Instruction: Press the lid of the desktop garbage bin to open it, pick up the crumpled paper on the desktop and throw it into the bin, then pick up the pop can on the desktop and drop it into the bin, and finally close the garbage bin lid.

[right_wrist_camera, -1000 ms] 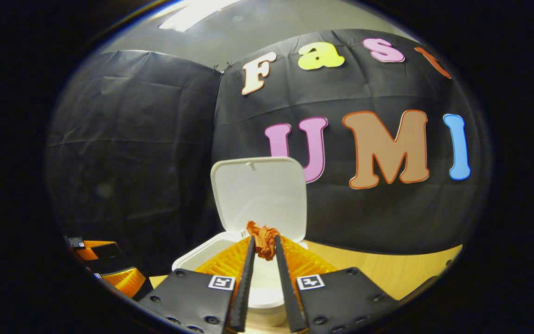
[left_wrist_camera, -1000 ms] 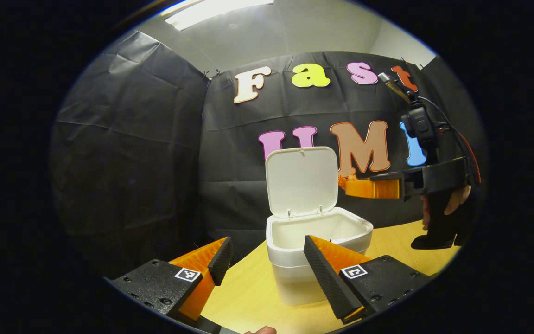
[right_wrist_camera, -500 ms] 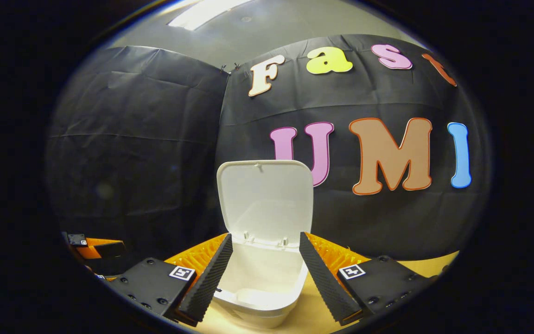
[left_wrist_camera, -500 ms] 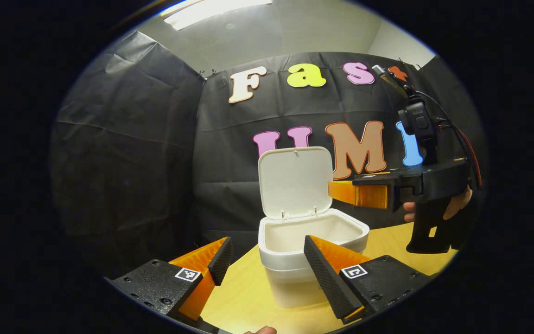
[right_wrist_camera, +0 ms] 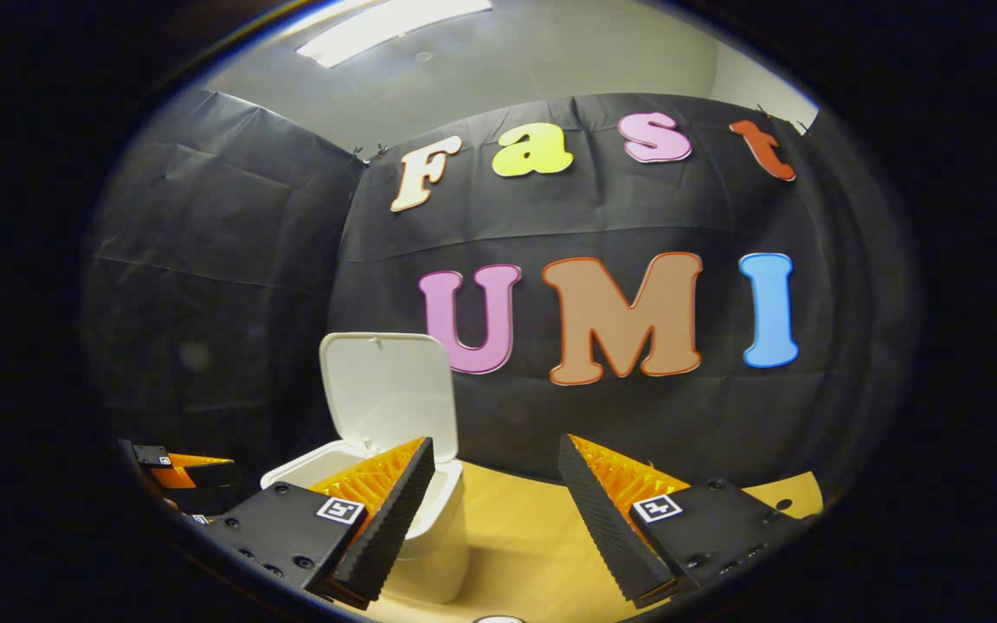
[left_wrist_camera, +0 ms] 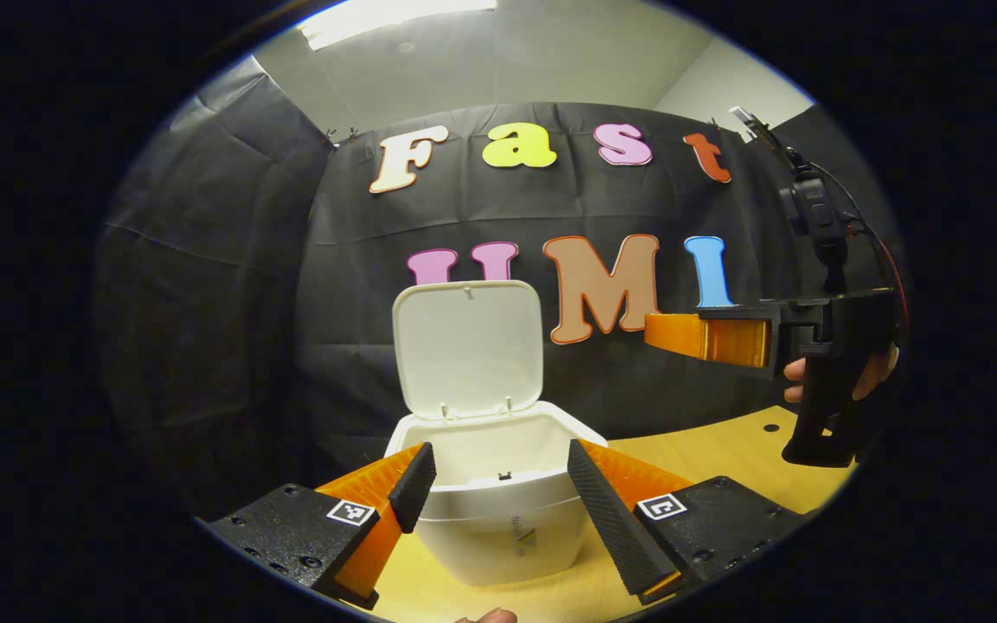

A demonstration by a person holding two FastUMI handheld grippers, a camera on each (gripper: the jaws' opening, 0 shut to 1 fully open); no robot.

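Above desk (left_wrist_camera: 723, 450), both hand-held grippers, L (left_wrist_camera: 498, 476) & R (right_wrist_camera: 494, 484), released; bin (left_wrist_camera: 498, 519) lid (left_wrist_camera: 466, 346) up.

My right tool (right_wrist_camera: 494, 484) sits at the bottom of the frame with its fingers spread wide and nothing between them. The white bin (right_wrist_camera: 438, 536) stands on the wooden counter (right_wrist_camera: 516, 554) at lower left, partly behind my left finger, its lid (right_wrist_camera: 390, 389) upright. The other tool (right_wrist_camera: 178, 472) shows at far lower left.
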